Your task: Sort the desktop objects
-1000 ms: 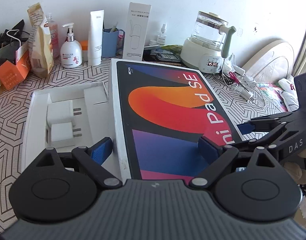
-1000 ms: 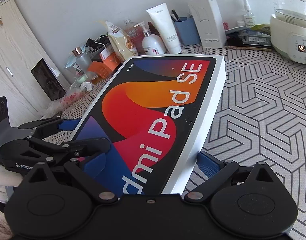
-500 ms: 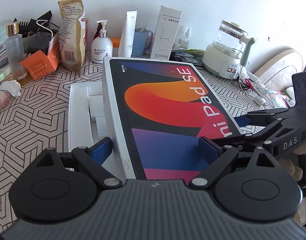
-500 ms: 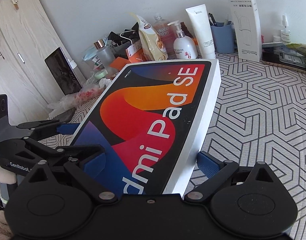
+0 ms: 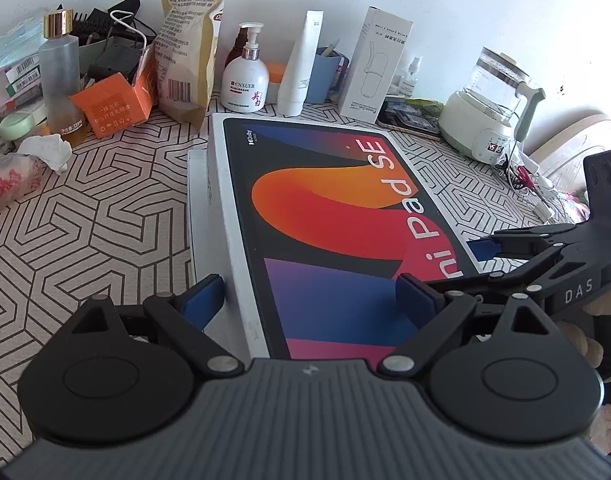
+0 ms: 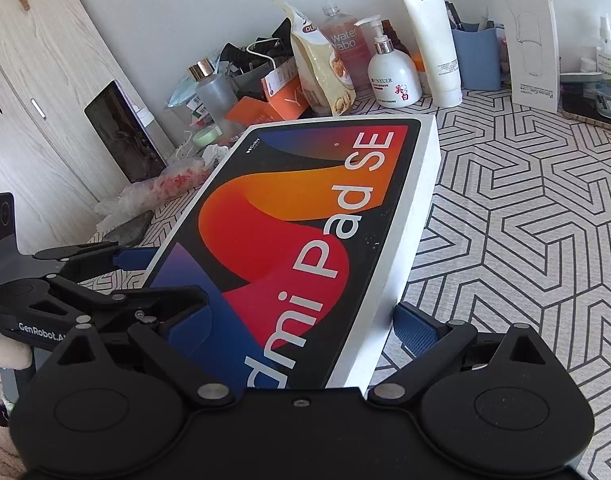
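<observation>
A white tablet box lid (image 5: 325,220) with an orange, red and blue print hangs between my two grippers, raised above the patterned table in the right wrist view (image 6: 305,220). My left gripper (image 5: 309,300) straddles its near left corner with jaws wide. Its left pad touches the lid's left wall and its right pad rides over the printed top. My right gripper (image 6: 301,328) mirrors this at the near right corner, right pad on the right wall. Under the lid, a narrow strip of the white box base (image 5: 197,200) shows.
Along the wall stand a paper bag (image 5: 189,40), a pump bottle (image 5: 245,80), a white tube (image 5: 301,68), a white carton (image 5: 377,64) and a kettle (image 5: 493,112). An orange box (image 5: 113,104) and a plastic bag (image 5: 9,180) lie left. A dark tablet (image 6: 121,132) leans on the cabinet.
Both grippers and the lid have slid left across the table. The lid now covers most of the white base, whose charger compartments were in full view before.
</observation>
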